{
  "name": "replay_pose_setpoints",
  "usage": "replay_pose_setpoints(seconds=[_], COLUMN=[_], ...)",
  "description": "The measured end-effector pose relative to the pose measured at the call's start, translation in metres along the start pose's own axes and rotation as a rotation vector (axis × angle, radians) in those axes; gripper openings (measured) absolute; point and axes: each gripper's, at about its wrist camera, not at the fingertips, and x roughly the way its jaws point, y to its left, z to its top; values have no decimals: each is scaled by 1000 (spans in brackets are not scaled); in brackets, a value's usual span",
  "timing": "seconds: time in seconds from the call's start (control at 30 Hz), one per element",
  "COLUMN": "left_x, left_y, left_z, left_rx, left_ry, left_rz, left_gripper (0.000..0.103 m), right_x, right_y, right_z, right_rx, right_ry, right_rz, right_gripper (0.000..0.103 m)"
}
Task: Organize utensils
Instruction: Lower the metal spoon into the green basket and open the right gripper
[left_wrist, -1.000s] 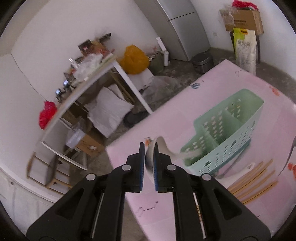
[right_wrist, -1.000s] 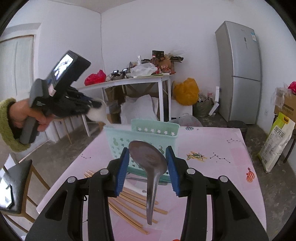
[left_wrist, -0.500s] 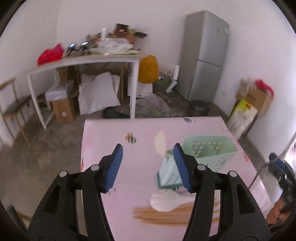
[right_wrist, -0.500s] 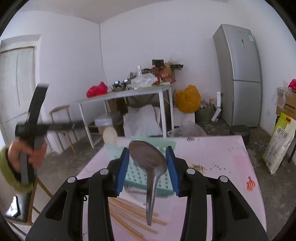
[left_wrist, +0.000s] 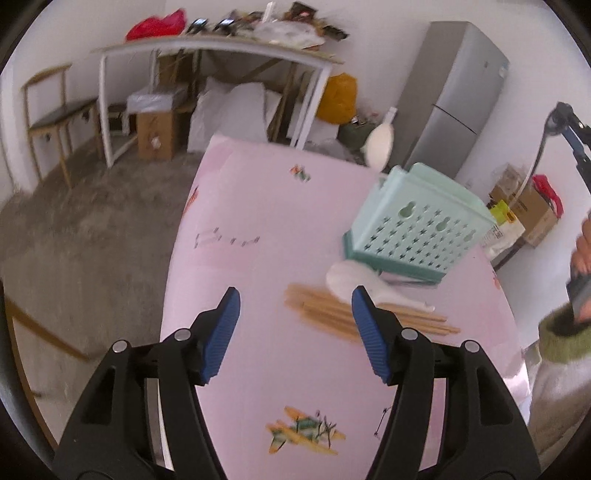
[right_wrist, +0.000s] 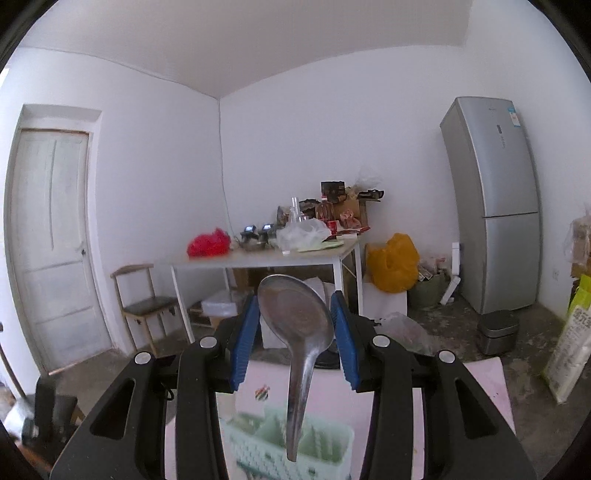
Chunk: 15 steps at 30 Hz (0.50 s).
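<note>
Left wrist view. The left gripper (left_wrist: 295, 325) hangs over the pink table (left_wrist: 258, 229), its blue-padded fingers (left_wrist: 221, 332) spread wide with nothing between them. Just beyond lies a bundle of wooden chopsticks (left_wrist: 365, 314), with a white spoon (left_wrist: 365, 282) resting across them. Behind these stands the mint utensil basket (left_wrist: 417, 225); a second white spoon (left_wrist: 378, 146) rises bowl-up from its far end, though its compartment cannot be told.

Right wrist view. The right gripper (right_wrist: 295, 339) clamps the bowl of a metal spoon (right_wrist: 299, 332) between its pads, handle hanging down. The handle tip sits above the basket's open top; whether it has entered cannot be told. Farther off stand a cluttered white side table (right_wrist: 266, 258), a wooden chair (right_wrist: 144, 306), a door (right_wrist: 51, 236) and a fridge (right_wrist: 495, 199).
</note>
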Motion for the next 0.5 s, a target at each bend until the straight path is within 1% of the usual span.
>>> replay_pose_setpoints(seconds=[0.07,0.1,0.2,0.33,0.4,0.5], left_x=[-2,-2,-4,-5,-4,1], left_y=[9,13,21,26,27,28], left_z=[-4,-4,-3,-2,-2,-2], left_rx=[-28,-34,-48,-62,-62,-61], left_ry=[5,7,3,-2,-1,10], left_rz=[8,13,34,47,48,48], left_gripper=[60,60,60,60,60,60], right_x=[18,25,51,70,72,63], right_y=[-1,-1,-7,-18,-21,-27], right_z=[-2,-6,-23,-49,-59,-70], right_rx=[-8,-11,-16,-7,2,19], right_ry=[6,11,54,116,142,166], right_rz=[-14,-19,-46,-73,-81,-87], right_gripper=[38,20,20,20,20,20])
